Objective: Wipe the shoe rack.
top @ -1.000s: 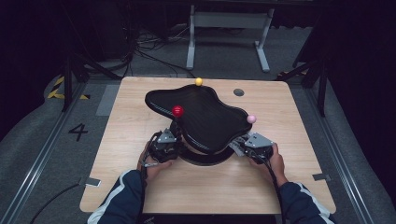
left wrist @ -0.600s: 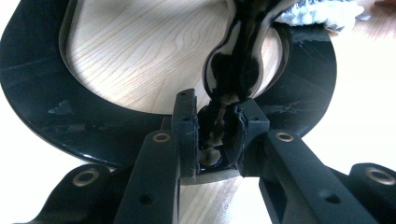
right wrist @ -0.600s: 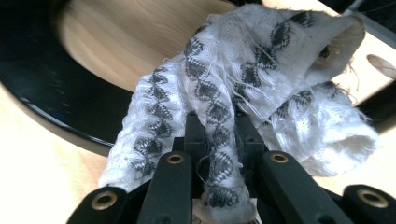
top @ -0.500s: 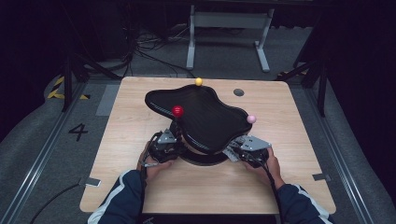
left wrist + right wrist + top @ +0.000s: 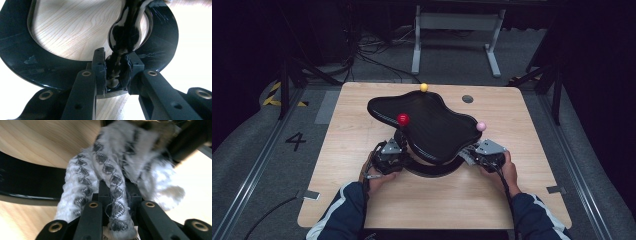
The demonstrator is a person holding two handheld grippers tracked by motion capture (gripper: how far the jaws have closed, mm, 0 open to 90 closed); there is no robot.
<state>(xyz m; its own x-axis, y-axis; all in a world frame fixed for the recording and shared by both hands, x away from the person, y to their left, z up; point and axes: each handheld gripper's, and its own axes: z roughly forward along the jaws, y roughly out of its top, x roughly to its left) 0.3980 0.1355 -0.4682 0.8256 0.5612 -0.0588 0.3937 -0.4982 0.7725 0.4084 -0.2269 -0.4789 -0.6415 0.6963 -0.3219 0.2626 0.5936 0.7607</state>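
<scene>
Glossy black stand (image 5: 427, 125): a wavy-edged tray top on a curved leg and ring base, sitting mid-table, nearer the person's edge.
Balls: a red ball (image 5: 403, 119) on the tray's left lobe, a yellow ball (image 5: 424, 87) at its far edge, a pink ball (image 5: 481, 126) at its right tip.
Left gripper (image 5: 115, 72): jaws pressed tight on the stand's shiny black leg (image 5: 125, 32), just above the ring base (image 5: 22, 52).
Cloth (image 5: 110, 175): white, with a black diamond pattern, bunched against the stand's lower right side.
Right gripper (image 5: 117, 210): jaws pinching a fold of the cloth.
Hands: one on each gripper, at the stand's left and right sides in the high view.
Table (image 5: 362, 200): pale wood grain, with a dark round hole (image 5: 467, 98) near the far right.
</scene>
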